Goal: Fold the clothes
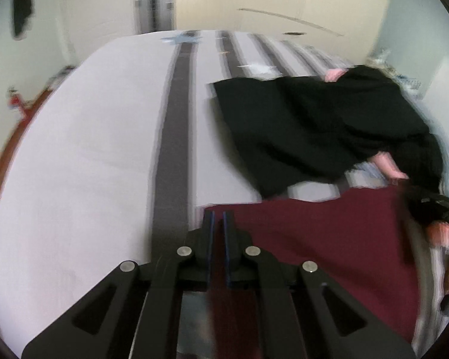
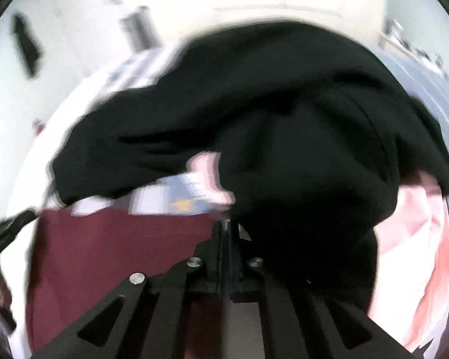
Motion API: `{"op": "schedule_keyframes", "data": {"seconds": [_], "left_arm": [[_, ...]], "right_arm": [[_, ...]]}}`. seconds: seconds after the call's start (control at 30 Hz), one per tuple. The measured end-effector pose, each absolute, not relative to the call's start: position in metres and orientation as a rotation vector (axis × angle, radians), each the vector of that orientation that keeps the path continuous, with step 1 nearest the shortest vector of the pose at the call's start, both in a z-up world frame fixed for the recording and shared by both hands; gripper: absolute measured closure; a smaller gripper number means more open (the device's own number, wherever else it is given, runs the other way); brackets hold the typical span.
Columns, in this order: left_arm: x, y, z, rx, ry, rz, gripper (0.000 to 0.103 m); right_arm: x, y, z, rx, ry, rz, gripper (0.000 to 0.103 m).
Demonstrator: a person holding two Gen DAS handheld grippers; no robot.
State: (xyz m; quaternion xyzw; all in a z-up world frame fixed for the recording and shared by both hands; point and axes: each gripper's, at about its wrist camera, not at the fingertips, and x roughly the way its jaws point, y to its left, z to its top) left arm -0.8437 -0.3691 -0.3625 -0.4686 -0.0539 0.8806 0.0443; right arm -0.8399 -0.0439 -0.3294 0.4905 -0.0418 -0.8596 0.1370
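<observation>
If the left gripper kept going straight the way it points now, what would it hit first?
The left gripper sits at the corner of the maroon cloth. Straight ahead lies the striped bed sheet, with no garment in line; the black garment is off to the right. Depth is unclear with the blur, so probably the sheet.

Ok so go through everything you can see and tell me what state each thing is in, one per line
Left gripper: fingers nearly shut, at the maroon garment's corner; grip unclear.
Right gripper: fingers together, at the maroon garment's other corner.
Maroon garment: spread between both grippers.
Black garment: unfolded, rumpled on the bed.
Pink garment: crumpled, partly under the black garment.
Striped bedsheet: flat.
</observation>
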Motion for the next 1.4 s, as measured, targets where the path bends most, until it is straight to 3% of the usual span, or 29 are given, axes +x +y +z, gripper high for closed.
{"op": "schedule_keyframes", "data": {"seconds": [0.13, 0.3, 0.37, 0.57, 0.67, 0.7, 0.97, 1.07, 1.17, 1.3, 1.4], "left_arm": [[-0.821, -0.350, -0.358, -1.399, -0.171, 2.581, 0.100], [-0.826, -0.348, -0.383, -1.502, -0.112, 2.572, 0.100], [-0.827, -0.364, -0.388, -1.534, -0.149, 2.608, 0.100], [-0.811, -0.393, -0.372, -1.509, -0.212, 2.642, 0.100], [-0.792, -0.395, -0.356, -1.478, -0.211, 2.650, 0.100], [-0.786, -0.396, -0.351, -1.467, -0.210, 2.653, 0.100], [-0.713, -0.355, -0.334, -1.421, -0.202, 2.507, 0.097], [-0.695, -0.354, -0.360, -1.494, -0.116, 2.512, 0.097], [-0.692, -0.383, -0.377, -1.552, -0.148, 2.577, 0.097], [-0.690, -0.415, -0.378, -1.636, -0.131, 2.703, 0.097], [-0.677, -0.419, -0.362, -1.598, -0.171, 2.717, 0.097]], "right_arm": [[-0.810, -0.082, -0.320, 1.328, -0.114, -2.345, 0.098], [-0.833, -0.145, -0.355, 1.351, -0.007, -2.265, 0.098], [-0.842, -0.134, -0.368, 1.397, 0.007, -2.281, 0.103], [-0.884, -0.105, -0.369, 1.458, 0.086, -2.420, 0.103], [-0.897, -0.080, -0.363, 1.503, -0.013, -2.482, 0.103], [-0.895, -0.076, -0.359, 1.492, -0.055, -2.481, 0.098], [-0.799, -0.078, -0.329, 1.379, -0.072, -2.377, 0.097], [-0.748, -0.079, -0.321, 1.364, -0.102, -2.323, 0.097], [-0.709, -0.077, -0.325, 1.388, -0.042, -2.287, 0.097], [-0.714, -0.072, -0.361, 1.481, 0.012, -2.294, 0.103], [-0.718, -0.046, -0.353, 1.479, -0.106, -2.358, 0.101]]}}
